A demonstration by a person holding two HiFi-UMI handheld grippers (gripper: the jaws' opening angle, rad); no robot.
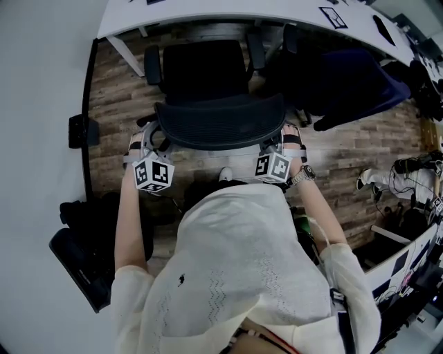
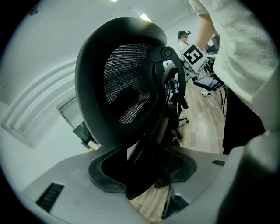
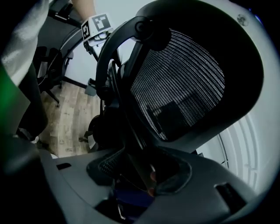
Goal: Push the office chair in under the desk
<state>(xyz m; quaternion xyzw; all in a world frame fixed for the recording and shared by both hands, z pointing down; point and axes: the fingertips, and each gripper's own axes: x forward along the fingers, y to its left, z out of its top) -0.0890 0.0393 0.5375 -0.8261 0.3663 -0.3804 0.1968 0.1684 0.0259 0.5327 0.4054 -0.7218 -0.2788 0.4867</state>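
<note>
A black office chair with a mesh backrest point(image 1: 220, 123) stands in front of me, its seat point(image 1: 204, 69) partly under the white desk point(image 1: 208, 12). My left gripper point(image 1: 154, 137) is clamped on the backrest's left edge. My right gripper point(image 1: 278, 142) is clamped on its right edge. In the left gripper view the backrest point(image 2: 124, 87) fills the frame and its rim runs down between the jaws of the left gripper point(image 2: 144, 179). The right gripper view shows the same: the backrest point(image 3: 183, 83) with its rim held in the right gripper point(image 3: 140, 175).
A dark blue chair point(image 1: 353, 79) stands just right of the black one, also at the desk. A white partition with a black bracket point(image 1: 77, 130) runs along the left. Black bags point(image 1: 83, 256) lie on the wood floor at my left. Cables and equipment point(image 1: 415, 180) clutter the right side.
</note>
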